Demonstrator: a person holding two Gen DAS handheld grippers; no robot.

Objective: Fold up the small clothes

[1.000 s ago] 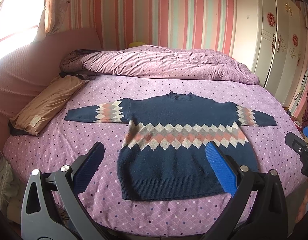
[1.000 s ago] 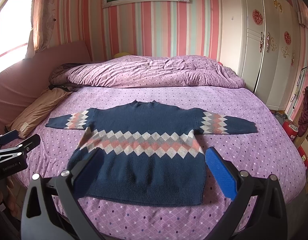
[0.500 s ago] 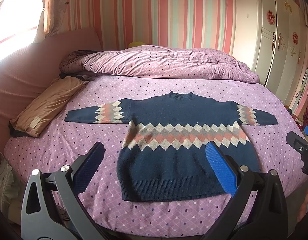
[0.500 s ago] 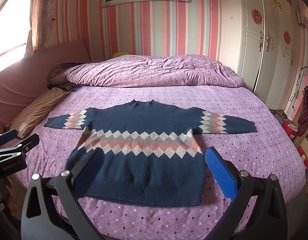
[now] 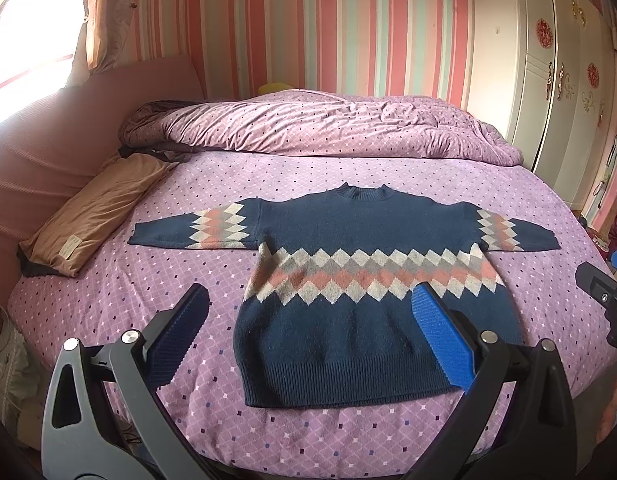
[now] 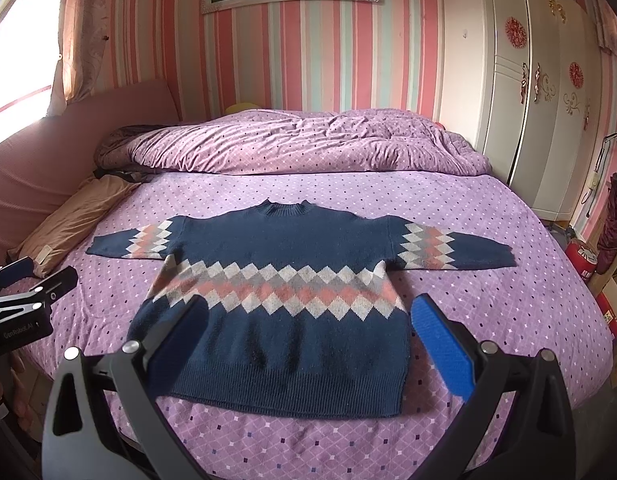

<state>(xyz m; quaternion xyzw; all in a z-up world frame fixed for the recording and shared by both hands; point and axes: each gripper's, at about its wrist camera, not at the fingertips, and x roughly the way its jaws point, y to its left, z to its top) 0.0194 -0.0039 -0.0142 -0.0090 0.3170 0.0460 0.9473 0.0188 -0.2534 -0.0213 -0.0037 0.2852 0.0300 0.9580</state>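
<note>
Flat on the bed (image 5: 156, 280) lay the sweater (image 5: 360, 312), front up, both sleeves stretched straight out to the sides and the ribbed hem nearest me. It was dark navy knit with a round ribbed collar, and a band of diamonds in cream, grey and salmon pink ran across the chest, with a matching band on each sleeve. The fabric looked smooth and unfolded, though the hem corner on my left side seemed to curl slightly; I could not be sure through the lens. My left gripper (image 5: 308, 320) hung above the near edge of the bed, its blue-padded fingers (image 5: 440, 336) spread wide and holding nothing, framing the sweater's lower half. My right gripper (image 6: 308, 324) hung likewise, fingers wide apart and empty, over the hem. Beyond the sweater a rumpled purple quilt (image 6: 292, 140) was heaped near the striped wall, and a tan pillow (image 5: 96, 212) rested at the bed's left side.
</note>
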